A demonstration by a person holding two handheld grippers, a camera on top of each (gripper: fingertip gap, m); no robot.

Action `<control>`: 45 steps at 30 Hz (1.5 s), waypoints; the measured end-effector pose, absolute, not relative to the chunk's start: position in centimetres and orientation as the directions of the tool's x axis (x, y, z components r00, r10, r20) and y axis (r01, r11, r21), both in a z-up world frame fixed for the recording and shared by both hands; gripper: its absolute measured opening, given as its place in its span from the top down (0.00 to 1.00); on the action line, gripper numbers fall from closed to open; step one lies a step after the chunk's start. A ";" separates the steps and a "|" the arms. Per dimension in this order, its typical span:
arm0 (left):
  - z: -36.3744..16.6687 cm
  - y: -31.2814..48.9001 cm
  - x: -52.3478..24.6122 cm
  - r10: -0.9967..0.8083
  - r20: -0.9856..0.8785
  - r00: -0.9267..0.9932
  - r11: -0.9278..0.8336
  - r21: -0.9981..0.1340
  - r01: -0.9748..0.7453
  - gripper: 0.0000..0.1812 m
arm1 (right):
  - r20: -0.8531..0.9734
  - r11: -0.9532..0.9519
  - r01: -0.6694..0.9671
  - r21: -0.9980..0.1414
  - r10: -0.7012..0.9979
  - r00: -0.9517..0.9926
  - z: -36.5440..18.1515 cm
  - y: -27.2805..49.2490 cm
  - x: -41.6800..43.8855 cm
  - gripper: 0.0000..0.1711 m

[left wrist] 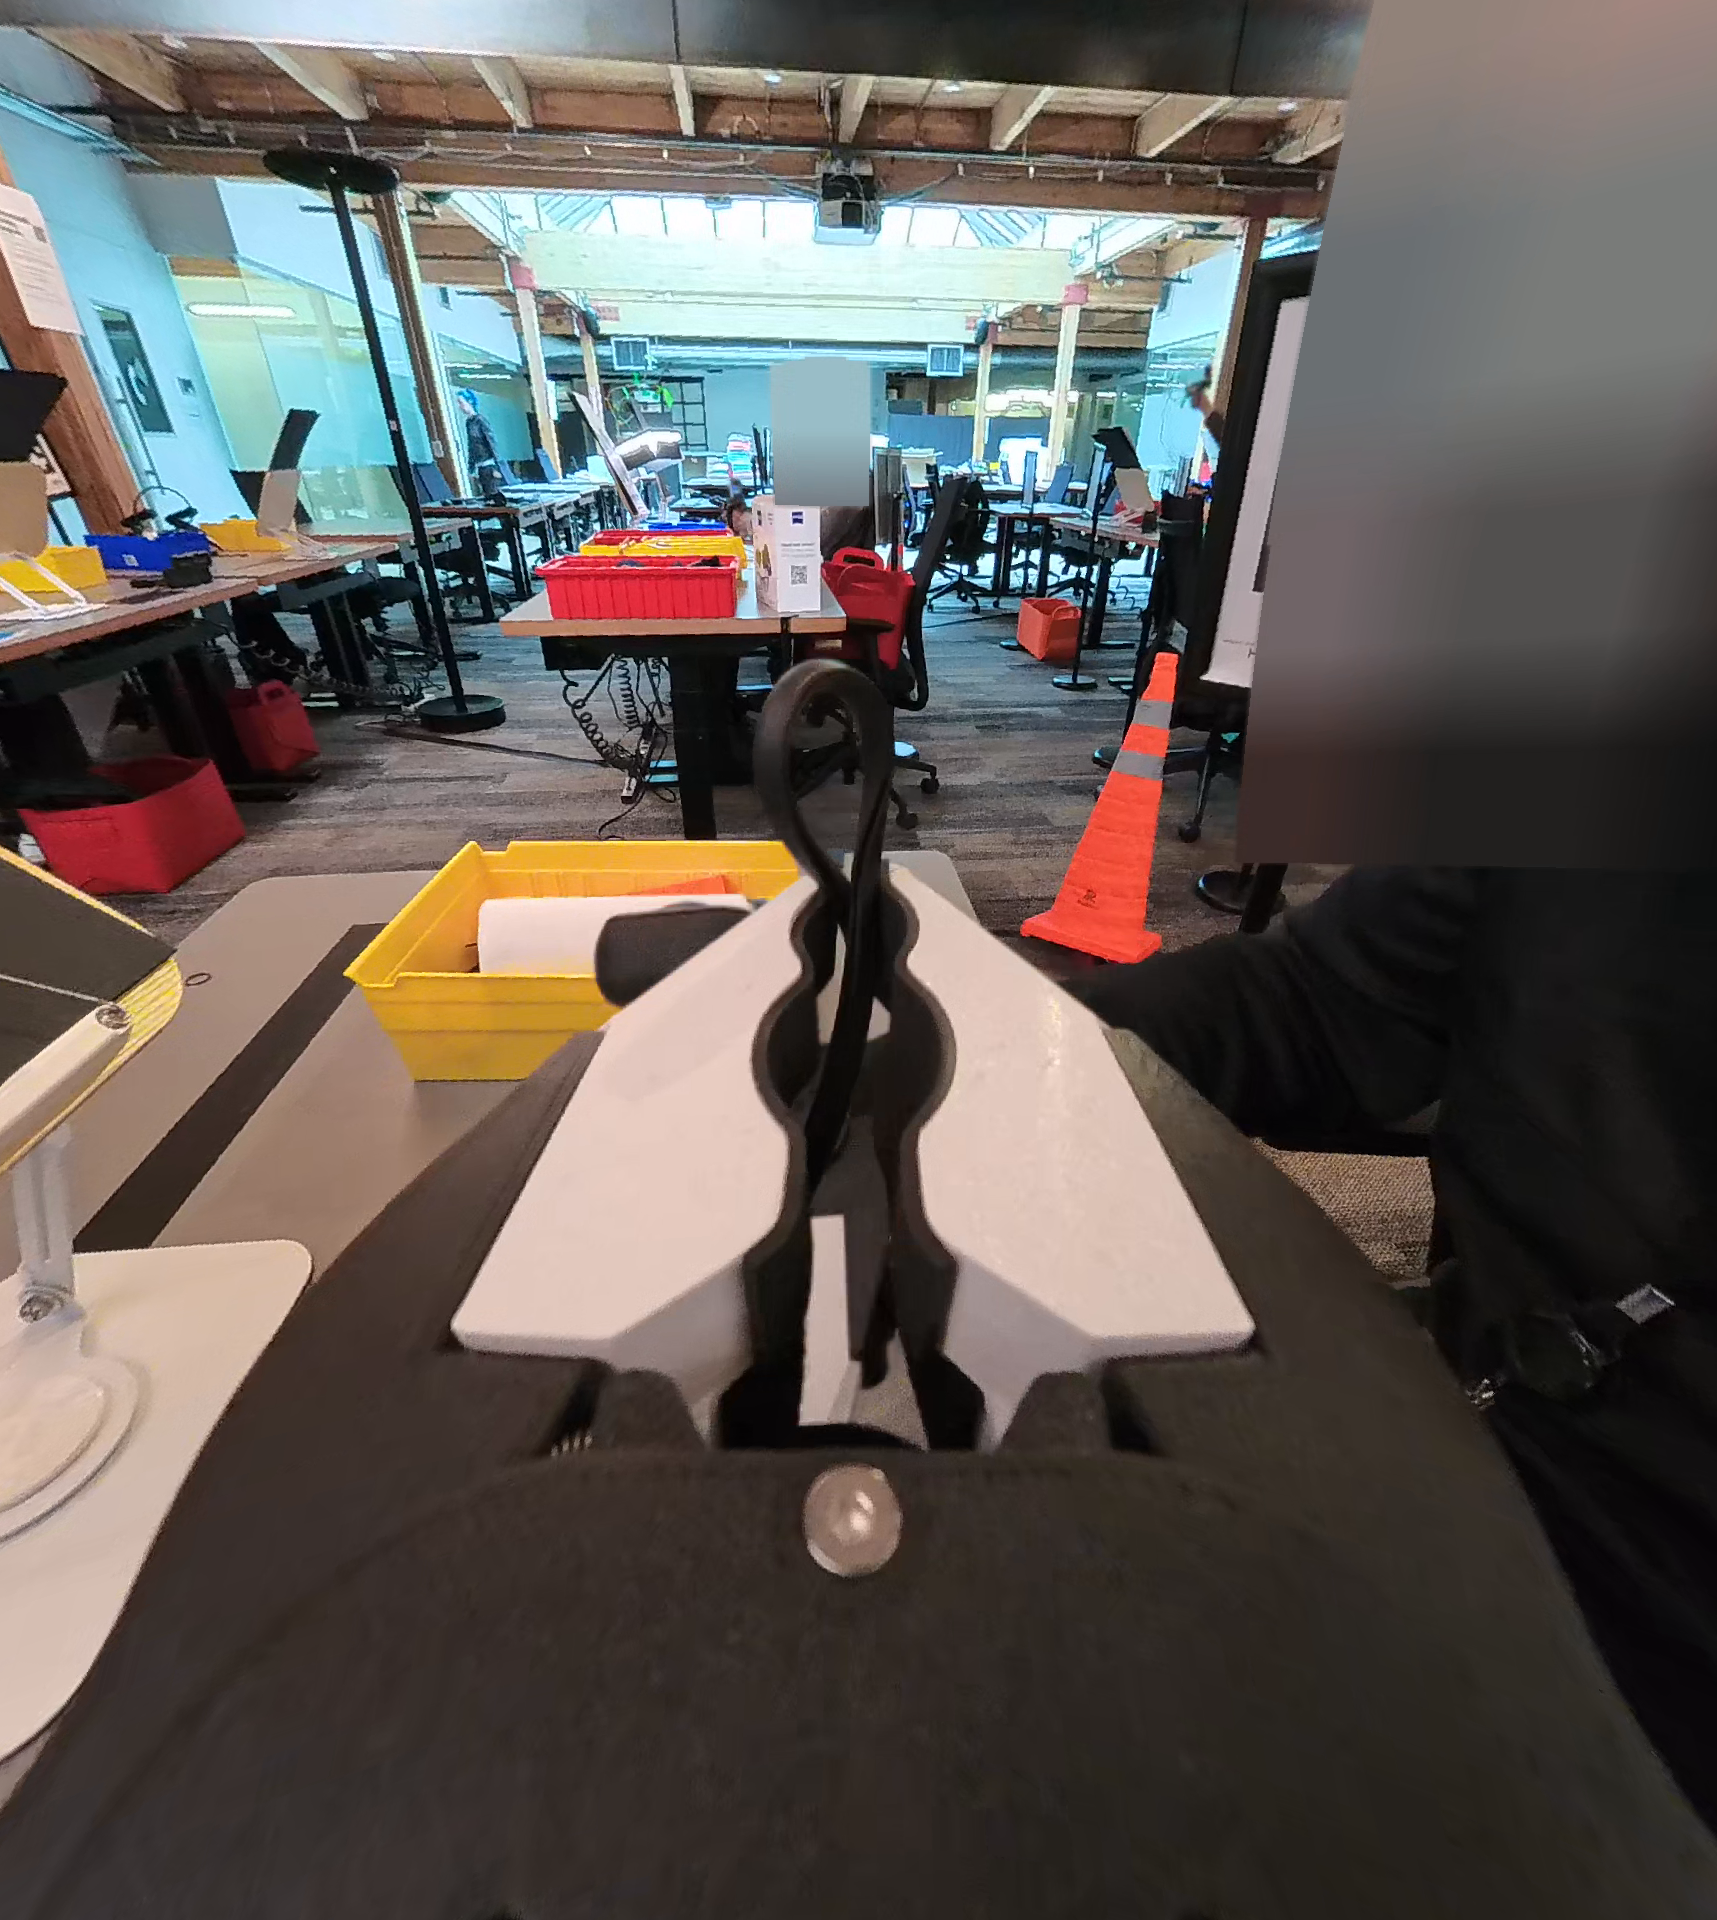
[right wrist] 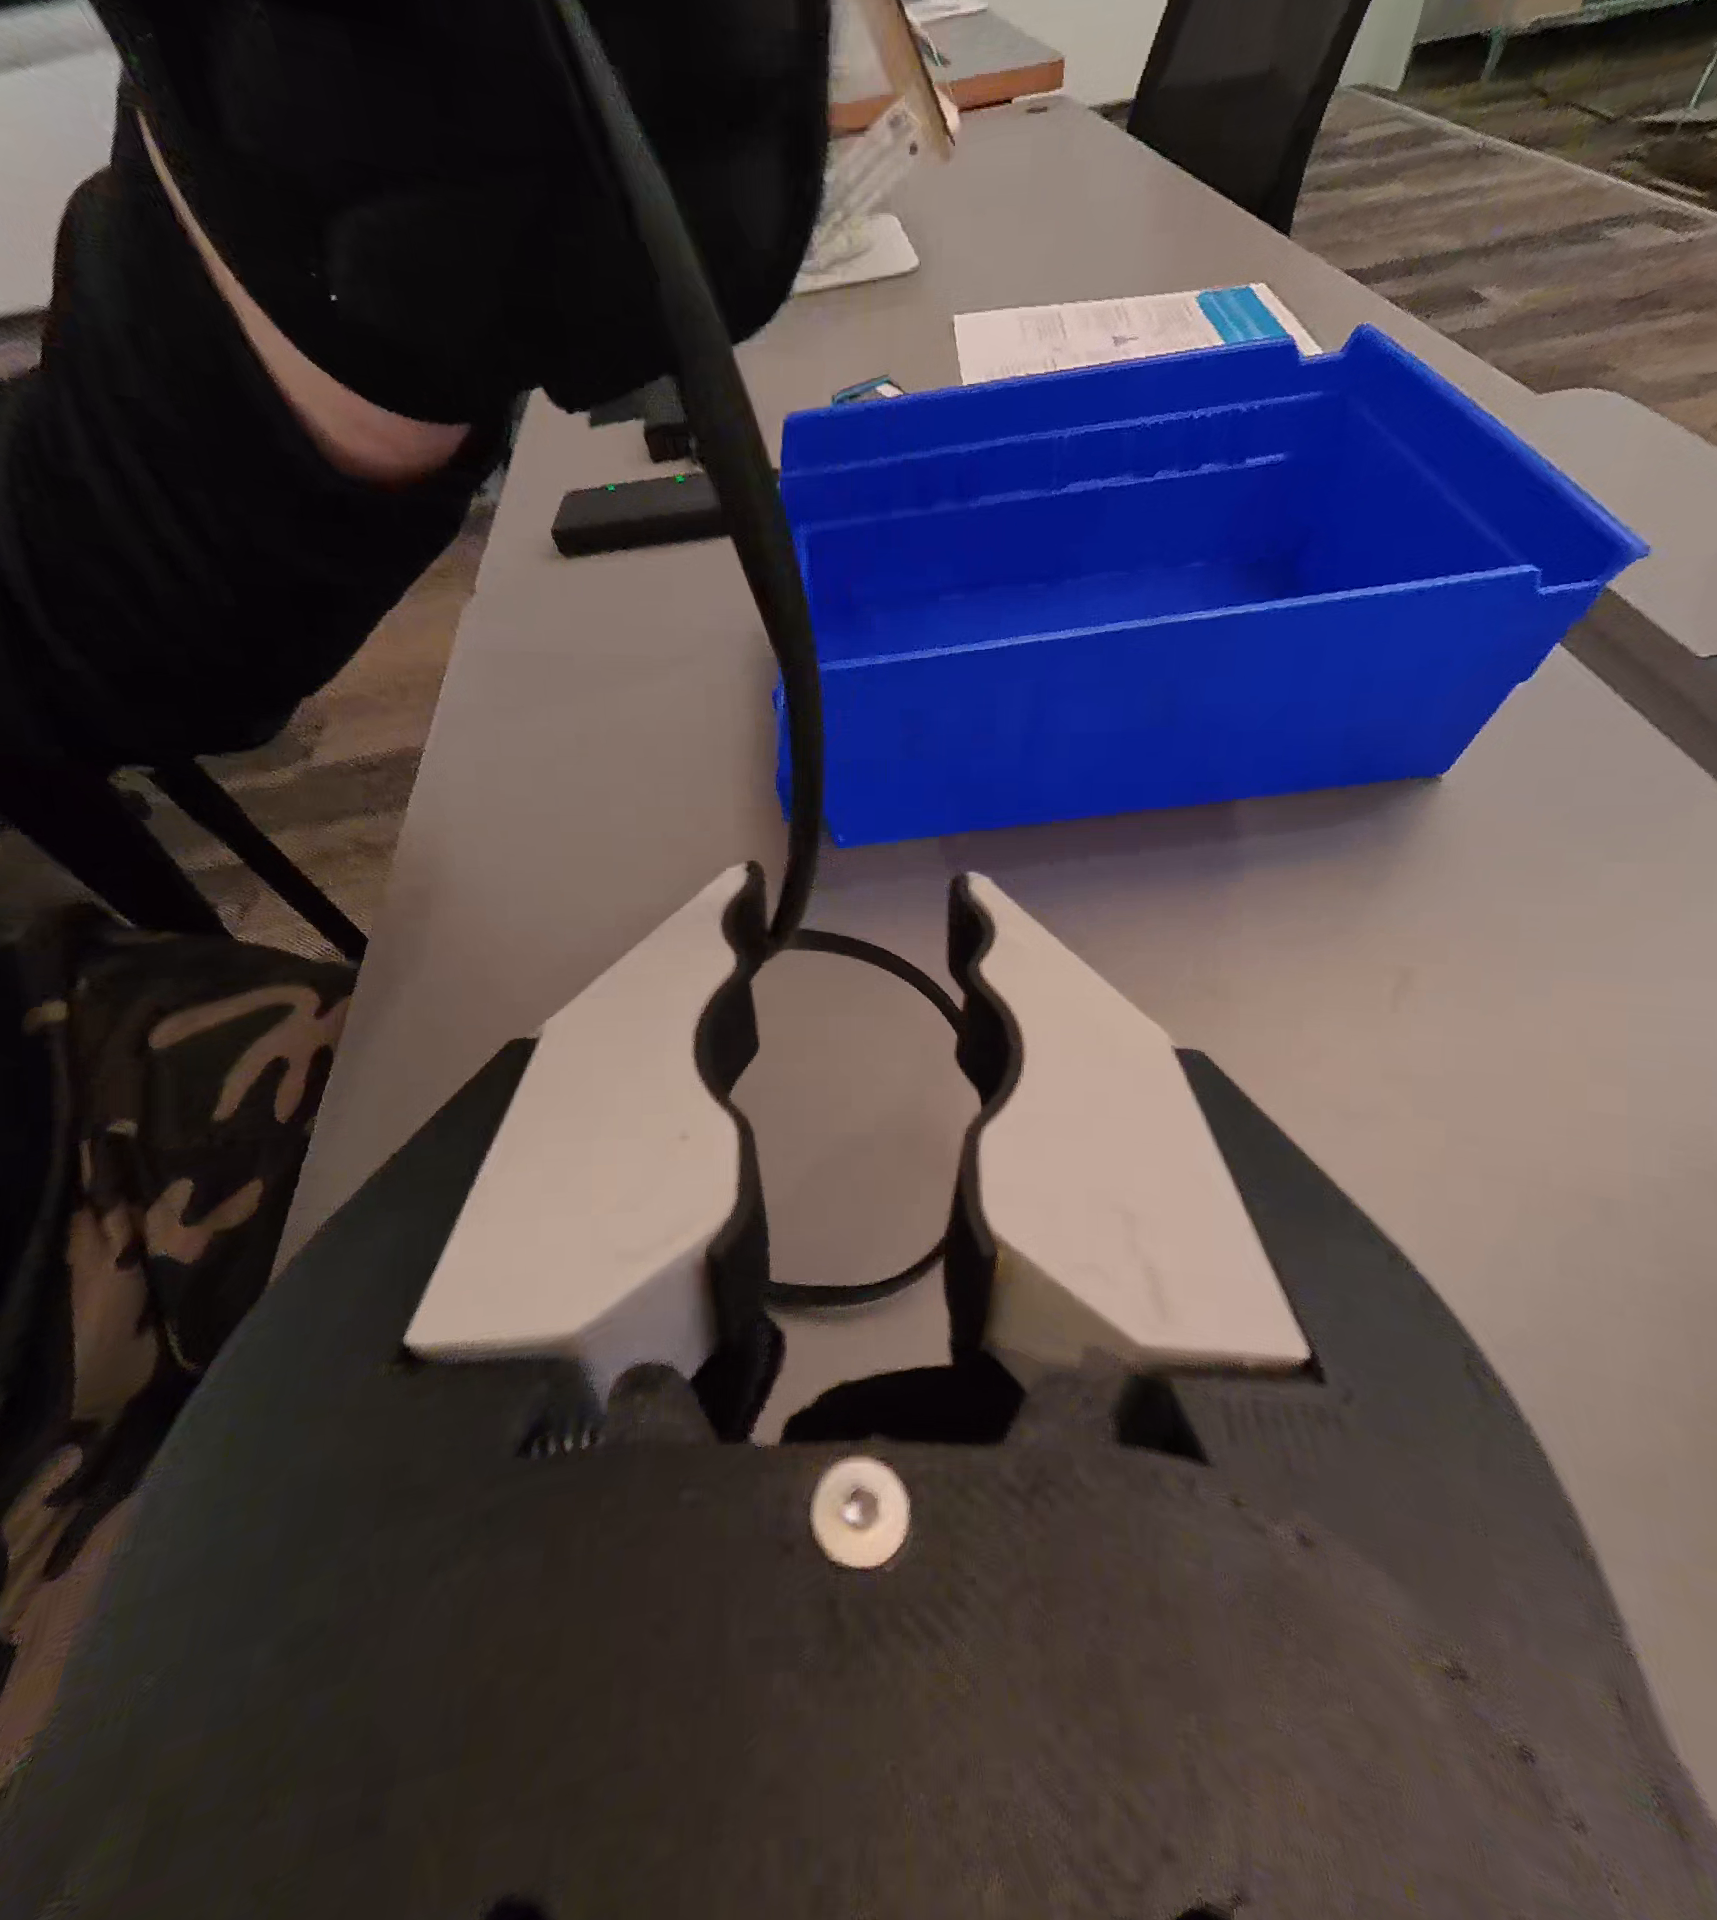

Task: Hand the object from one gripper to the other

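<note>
A black rubber band (left wrist: 818, 717) stands up in a loop out of my left gripper (left wrist: 854, 894), whose white fingers are shut on it. In the right wrist view the same band (right wrist: 792, 623) hangs down from a dark shape at the top. It runs past the left fingertip (right wrist: 719, 914), and its lower loop lies between the fingers of my right gripper (right wrist: 854, 894). The right gripper is open, its jaws well apart on either side of the loop, above the grey table (right wrist: 1353, 1039).
An empty blue bin (right wrist: 1145, 727) stands just beyond the right gripper, with a paper sheet (right wrist: 1093, 332) and a black device (right wrist: 636, 514) behind it. A yellow bin (left wrist: 480, 997) with a white roll sits ahead of the left gripper. A person's dark sleeve (left wrist: 1353, 997) is at the right. The gap from one gripper's tips to the other's is roughly 20 cm.
</note>
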State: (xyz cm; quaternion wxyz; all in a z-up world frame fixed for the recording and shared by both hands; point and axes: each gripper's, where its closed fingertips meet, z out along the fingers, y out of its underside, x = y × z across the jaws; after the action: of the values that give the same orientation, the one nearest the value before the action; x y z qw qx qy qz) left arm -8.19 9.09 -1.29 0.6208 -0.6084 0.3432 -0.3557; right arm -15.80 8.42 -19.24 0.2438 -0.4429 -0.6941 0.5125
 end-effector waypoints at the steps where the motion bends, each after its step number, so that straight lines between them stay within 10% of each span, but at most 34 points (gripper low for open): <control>1: -1.3 9.1 -8.1 -0.860 0.006 0.510 0.008 -1.000 0.026 0.98 | -0.122 0.074 0.355 -0.932 0.859 -0.497 -19.3 8.3 -15.8 0.87; 3: -1.3 9.0 -8.1 -0.862 0.006 0.506 0.006 -1.000 0.023 0.98 | -0.128 0.072 0.360 -0.930 0.855 -0.503 -19.7 8.3 -15.8 1.00; 15: -5.0 9.4 -11.2 -0.857 0.073 0.510 -0.147 -0.983 -0.107 0.93 | 0.113 0.141 0.316 -0.938 0.988 -0.107 -13.1 19.3 -12.3 1.00; 24: -7.1 9.7 -13.2 -0.823 0.108 0.558 -0.240 -0.956 -0.169 0.52 | 0.334 0.310 0.255 -0.916 0.941 0.056 -6.6 21.3 -8.9 1.00; 37: -4.1 11.8 -8.5 -0.781 0.055 0.622 -0.130 -0.989 -0.075 0.36 | 0.562 0.544 0.247 -0.802 0.827 0.001 -4.3 15.7 -10.5 1.00; 45: -4.4 9.9 -6.5 -0.841 -0.069 0.537 -0.034 -0.983 -0.180 0.99 | 0.583 0.574 0.215 -0.791 0.812 -0.021 -4.1 14.2 -11.0 1.00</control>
State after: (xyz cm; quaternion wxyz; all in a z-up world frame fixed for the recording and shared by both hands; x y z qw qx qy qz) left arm -6.53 9.89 -4.38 0.5773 -0.6599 0.3868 -0.2859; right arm -11.05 14.19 -4.05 0.5846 -0.3847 -0.6671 0.2554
